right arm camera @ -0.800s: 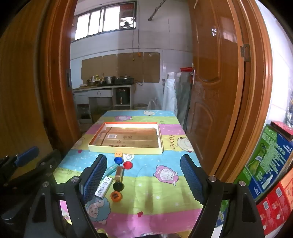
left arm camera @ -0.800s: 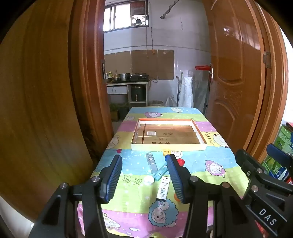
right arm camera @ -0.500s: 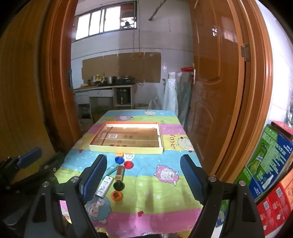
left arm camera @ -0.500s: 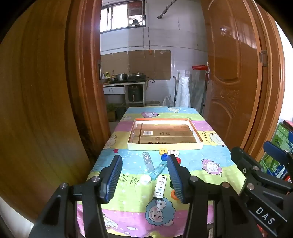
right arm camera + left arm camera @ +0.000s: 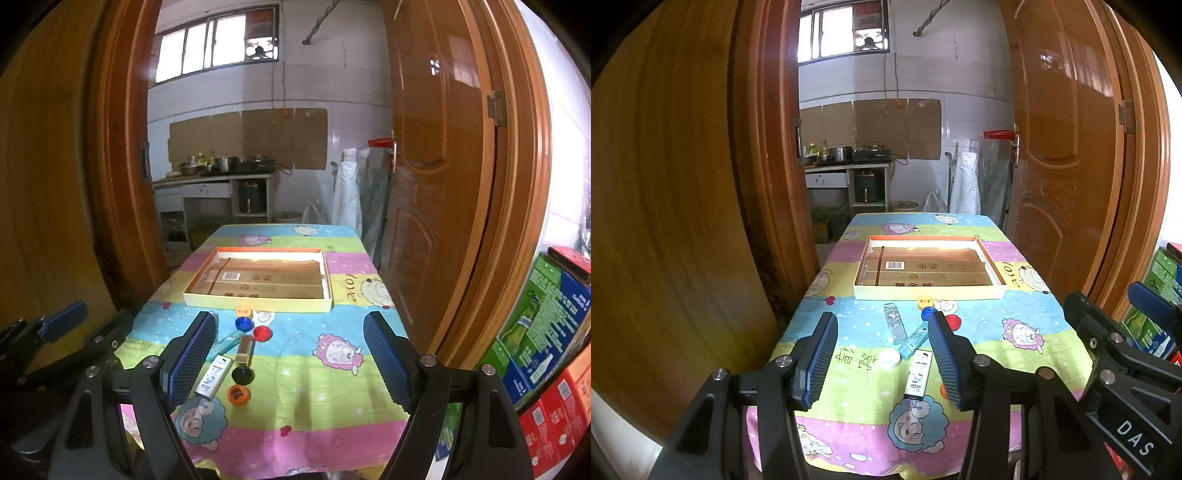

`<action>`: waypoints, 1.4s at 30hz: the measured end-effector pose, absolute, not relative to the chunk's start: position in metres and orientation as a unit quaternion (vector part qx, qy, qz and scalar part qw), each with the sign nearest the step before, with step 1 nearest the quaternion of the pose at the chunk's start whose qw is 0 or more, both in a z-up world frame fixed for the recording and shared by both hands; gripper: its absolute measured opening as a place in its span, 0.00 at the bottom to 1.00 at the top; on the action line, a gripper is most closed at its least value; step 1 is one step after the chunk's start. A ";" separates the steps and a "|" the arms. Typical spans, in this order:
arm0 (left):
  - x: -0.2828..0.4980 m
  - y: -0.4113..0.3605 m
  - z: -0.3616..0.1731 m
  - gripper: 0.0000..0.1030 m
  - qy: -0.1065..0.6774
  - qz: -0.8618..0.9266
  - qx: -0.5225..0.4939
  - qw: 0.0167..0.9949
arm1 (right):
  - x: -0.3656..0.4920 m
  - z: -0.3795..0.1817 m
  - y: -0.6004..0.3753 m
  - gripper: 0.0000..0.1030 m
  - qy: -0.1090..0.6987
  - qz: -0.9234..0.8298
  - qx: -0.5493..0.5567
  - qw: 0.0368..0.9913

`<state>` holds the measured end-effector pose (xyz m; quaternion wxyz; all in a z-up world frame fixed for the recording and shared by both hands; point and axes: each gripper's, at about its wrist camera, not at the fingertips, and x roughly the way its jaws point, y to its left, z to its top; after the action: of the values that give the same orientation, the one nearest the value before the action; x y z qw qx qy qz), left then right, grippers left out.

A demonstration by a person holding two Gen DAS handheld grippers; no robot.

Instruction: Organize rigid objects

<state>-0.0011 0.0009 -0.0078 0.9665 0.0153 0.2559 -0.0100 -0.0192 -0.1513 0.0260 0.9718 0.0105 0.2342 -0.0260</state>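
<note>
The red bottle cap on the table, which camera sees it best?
The right wrist view. There the red bottle cap lies in full sight on the tablecloth, between the open right gripper's fingers. In the left wrist view, the left gripper's finger hides most of it.

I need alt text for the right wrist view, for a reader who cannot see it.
The open right gripper hangs above a colourful tablecloth, holding nothing. Small caps and boxes lie scattered before a shallow tray lined with cardboard.
</note>
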 end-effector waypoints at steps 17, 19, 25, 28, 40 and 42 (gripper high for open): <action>-0.001 0.002 -0.006 0.50 0.256 -0.010 0.014 0.966 | -0.025 0.029 -0.151 0.81 0.231 -0.023 0.010 0.973; -0.001 0.002 -0.006 0.50 0.257 -0.009 0.014 0.966 | -0.024 0.028 -0.150 0.81 0.231 -0.023 0.010 0.973; -0.001 0.002 -0.006 0.50 0.256 -0.010 0.013 0.967 | -0.024 0.029 -0.150 0.81 0.232 -0.022 0.009 0.972; -0.003 0.003 -0.006 0.50 0.254 -0.010 0.014 0.967 | -0.024 0.029 -0.149 0.81 0.233 -0.021 0.008 0.972; -0.004 0.004 -0.004 0.50 0.254 -0.011 0.012 0.967 | -0.024 0.029 -0.149 0.81 0.233 -0.021 0.009 0.972; -0.003 0.004 -0.004 0.50 0.255 -0.010 0.011 0.967 | -0.024 0.029 -0.149 0.81 0.233 -0.022 0.009 0.972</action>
<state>-0.0033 0.0040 -0.0040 0.9668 0.0112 0.2549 -0.0101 -0.0236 -0.1488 0.0289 0.9723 0.0086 0.2328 -0.0216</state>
